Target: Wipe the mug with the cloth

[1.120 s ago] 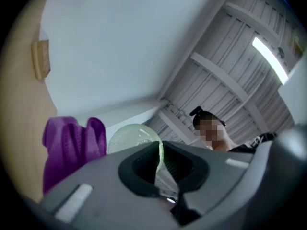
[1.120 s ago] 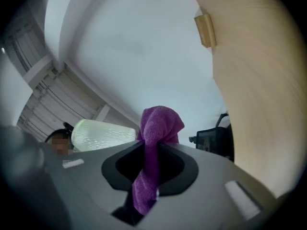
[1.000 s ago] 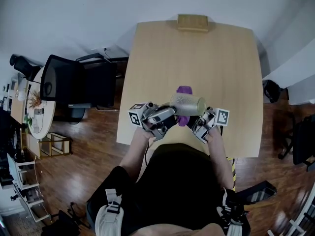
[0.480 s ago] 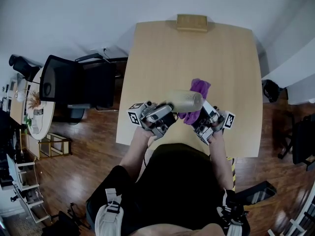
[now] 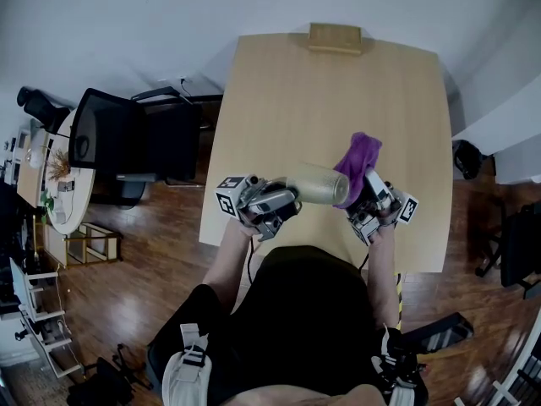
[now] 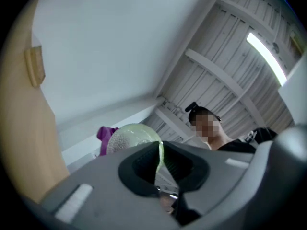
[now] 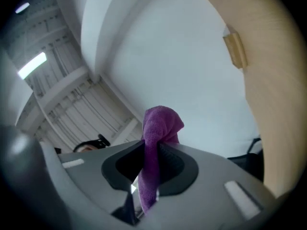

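Above the near edge of the table [image 5: 254,117], the left gripper [image 5: 290,196] is clamping its jaws on a thin greenish edge of the mug [image 5: 319,183]. It is holding the mug sideways in the air. Which part of the mug that edge belongs to is staying hard to tell; in the left gripper view only a rounded, pebbled side is peeking over the jaws. Toward the table's right side, the right gripper [image 5: 369,196] is pinching the purple cloth [image 5: 358,157] between closed jaws. The cloth is rising beside the mug's right end, and whether the two are touching is not showing. Both hands and the person's dark torso are covering part of the table's near edge. Beyond the grippers the tabletop is lying open as far as a small wooden block [image 5: 336,38] at its far edge. A black chair [image 5: 127,138] is crowding the table's left edge.
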A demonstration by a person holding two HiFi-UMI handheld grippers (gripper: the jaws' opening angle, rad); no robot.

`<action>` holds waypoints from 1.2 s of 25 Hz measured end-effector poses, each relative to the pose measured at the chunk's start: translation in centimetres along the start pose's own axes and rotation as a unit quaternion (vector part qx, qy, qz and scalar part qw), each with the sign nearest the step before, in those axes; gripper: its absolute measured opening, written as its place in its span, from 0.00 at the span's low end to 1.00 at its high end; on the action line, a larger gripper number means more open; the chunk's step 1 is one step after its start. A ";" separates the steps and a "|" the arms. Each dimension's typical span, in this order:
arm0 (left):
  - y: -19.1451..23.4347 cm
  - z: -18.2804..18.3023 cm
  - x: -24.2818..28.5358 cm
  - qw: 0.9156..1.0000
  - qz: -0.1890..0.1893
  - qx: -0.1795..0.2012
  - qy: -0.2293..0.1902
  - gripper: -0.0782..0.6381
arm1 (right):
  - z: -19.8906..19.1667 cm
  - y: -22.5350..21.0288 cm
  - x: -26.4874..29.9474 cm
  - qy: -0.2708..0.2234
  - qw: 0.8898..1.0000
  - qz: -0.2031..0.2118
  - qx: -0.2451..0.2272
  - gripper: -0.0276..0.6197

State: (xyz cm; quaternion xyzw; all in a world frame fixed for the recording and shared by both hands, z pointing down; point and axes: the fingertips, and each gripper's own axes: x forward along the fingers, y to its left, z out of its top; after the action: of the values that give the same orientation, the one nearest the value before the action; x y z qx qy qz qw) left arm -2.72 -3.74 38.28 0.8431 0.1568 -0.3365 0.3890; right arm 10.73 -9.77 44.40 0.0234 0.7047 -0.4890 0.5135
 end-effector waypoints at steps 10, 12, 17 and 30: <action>-0.5 -2.8 1.3 0.997 -0.040 -0.039 0.044 0.17 | -4.5 -0.2 0.9 0.102 0.994 0.027 0.017 0.13; -0.6 -3.2 1.6 0.997 -0.043 -0.040 0.048 0.17 | -5.6 -1.8 1.4 0.109 0.993 -0.009 0.037 0.13; 0.2 -4.1 1.2 0.997 -0.012 -0.042 0.062 0.17 | -4.9 -4.4 -0.5 0.113 0.990 -0.087 -0.011 0.14; 0.8 -5.4 -0.4 0.993 0.003 -0.081 0.081 0.17 | -5.2 0.1 -0.3 0.189 0.978 0.015 -0.083 0.14</action>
State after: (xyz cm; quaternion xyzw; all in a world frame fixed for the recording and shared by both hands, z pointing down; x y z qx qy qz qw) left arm -0.21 -0.09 41.57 0.8337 0.2120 -0.2518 0.4433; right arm 7.32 -5.88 44.49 0.0827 0.8268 -0.4078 0.3784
